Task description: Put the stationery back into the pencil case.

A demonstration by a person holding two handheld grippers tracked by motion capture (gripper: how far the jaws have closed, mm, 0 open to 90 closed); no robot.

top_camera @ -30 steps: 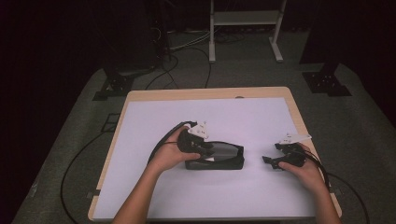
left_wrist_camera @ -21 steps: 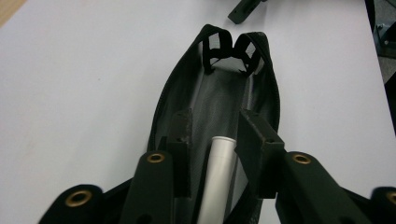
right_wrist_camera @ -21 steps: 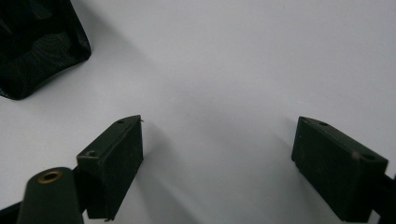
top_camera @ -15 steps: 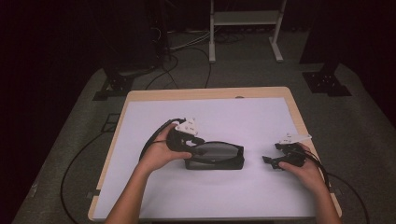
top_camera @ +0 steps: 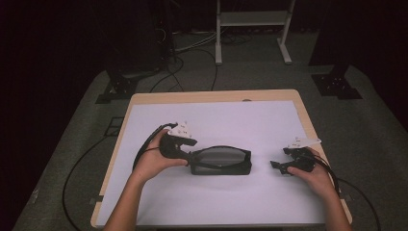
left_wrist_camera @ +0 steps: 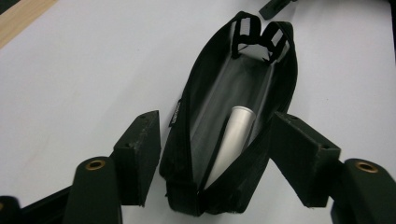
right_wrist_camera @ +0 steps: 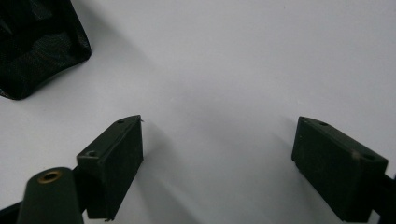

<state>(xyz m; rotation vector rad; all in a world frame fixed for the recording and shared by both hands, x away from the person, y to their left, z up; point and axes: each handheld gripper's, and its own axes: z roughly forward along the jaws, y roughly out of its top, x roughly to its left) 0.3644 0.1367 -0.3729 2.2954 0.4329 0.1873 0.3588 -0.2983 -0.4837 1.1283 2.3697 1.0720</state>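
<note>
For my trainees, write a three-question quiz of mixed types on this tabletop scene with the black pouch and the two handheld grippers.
1. True or false: the black pouch is zipped shut.
2. Multiple choice: what lies inside the pouch? A) a pair of scissors B) a white tube C) a coil of rope
3. Short answer: which gripper has its jaws on either side of the pouch's near end, the left gripper or the right gripper?

Key
1. False: it gapes open along the top.
2. B.
3. The left gripper; the right gripper is open over the bare white table, apart from the pouch.
</note>
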